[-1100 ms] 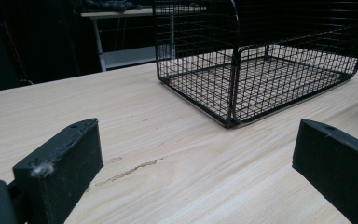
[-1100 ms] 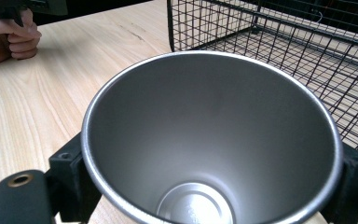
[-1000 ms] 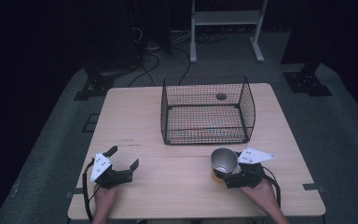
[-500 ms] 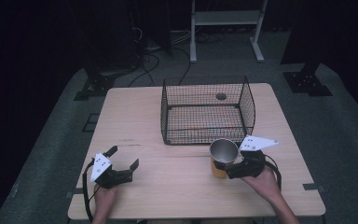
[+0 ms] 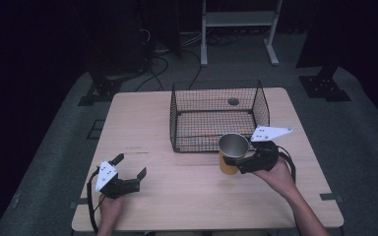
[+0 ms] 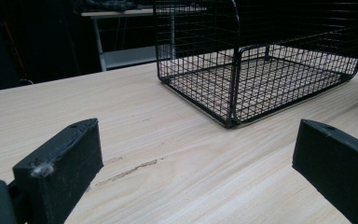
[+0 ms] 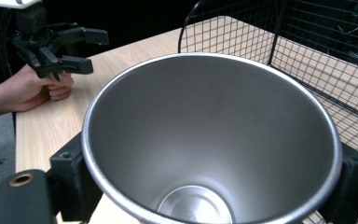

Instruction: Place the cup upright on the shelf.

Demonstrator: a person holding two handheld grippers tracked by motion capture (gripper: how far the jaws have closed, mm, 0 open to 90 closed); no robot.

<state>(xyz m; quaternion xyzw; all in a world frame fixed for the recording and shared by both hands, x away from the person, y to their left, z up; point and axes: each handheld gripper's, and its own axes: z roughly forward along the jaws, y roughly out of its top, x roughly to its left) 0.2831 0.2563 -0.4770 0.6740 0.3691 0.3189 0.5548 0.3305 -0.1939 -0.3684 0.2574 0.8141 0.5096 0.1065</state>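
Right gripper (image 5: pixel 242 162) clamps steel cup (image 5: pixel 233 153) at basket front; left gripper (image 5: pixel 128 172) parked, fingers spread wide, holding nothing.

Near edge: pale wood bench (image 5: pixel 192 196), both hands on it. Mid: black wire basket (image 5: pixel 216 115). Beyond: dark room, grey carpet, cables, white stand (image 5: pixel 238 27). Versus 1 s ago, cup moved up and toward the basket's front wall; left gripper unmoved. Right gripper view looks into the cup's bare steel interior; left gripper view shows a scratch in the wood (image 6: pixel 128 170).
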